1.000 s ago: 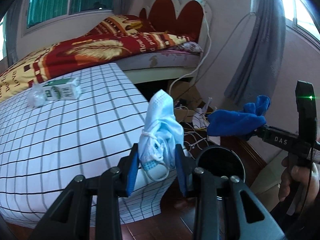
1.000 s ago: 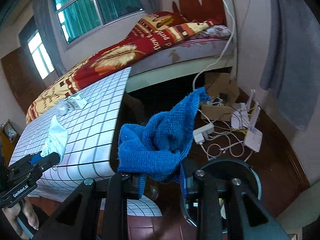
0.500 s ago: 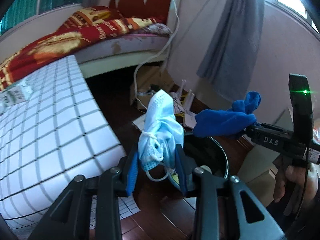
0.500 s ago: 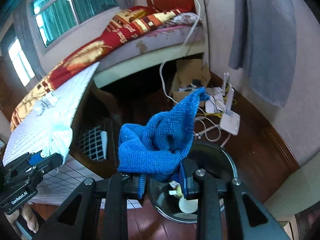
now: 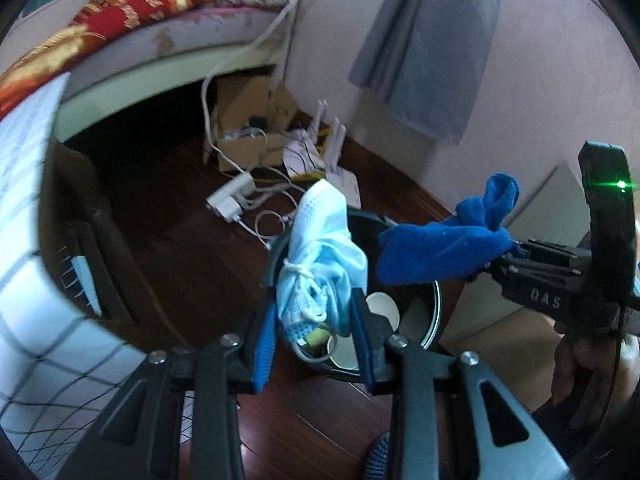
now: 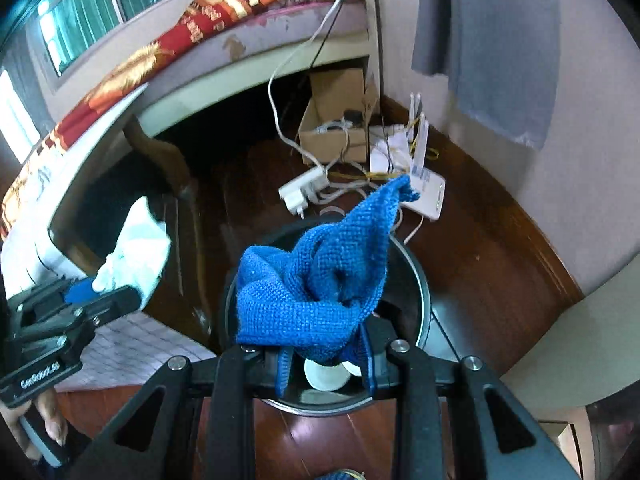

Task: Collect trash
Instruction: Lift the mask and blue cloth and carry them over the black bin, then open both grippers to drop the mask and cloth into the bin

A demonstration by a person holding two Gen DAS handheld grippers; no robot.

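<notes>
With both loads poised over the black bin (image 6: 420,280), I have the left gripper (image 5: 314,322) clamped on the crumpled face mask (image 5: 320,264) and the right gripper (image 6: 324,354) pinching the blue cloth (image 6: 320,276); next, I judge, both jaws must release.

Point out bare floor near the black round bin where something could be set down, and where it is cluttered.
Free: the dark wooden floor between the black round bin and the wall, and the strip nearer the camera. Crowded: beyond the bin, the white power adapter, tangled cables, white router and cardboard box.
</notes>
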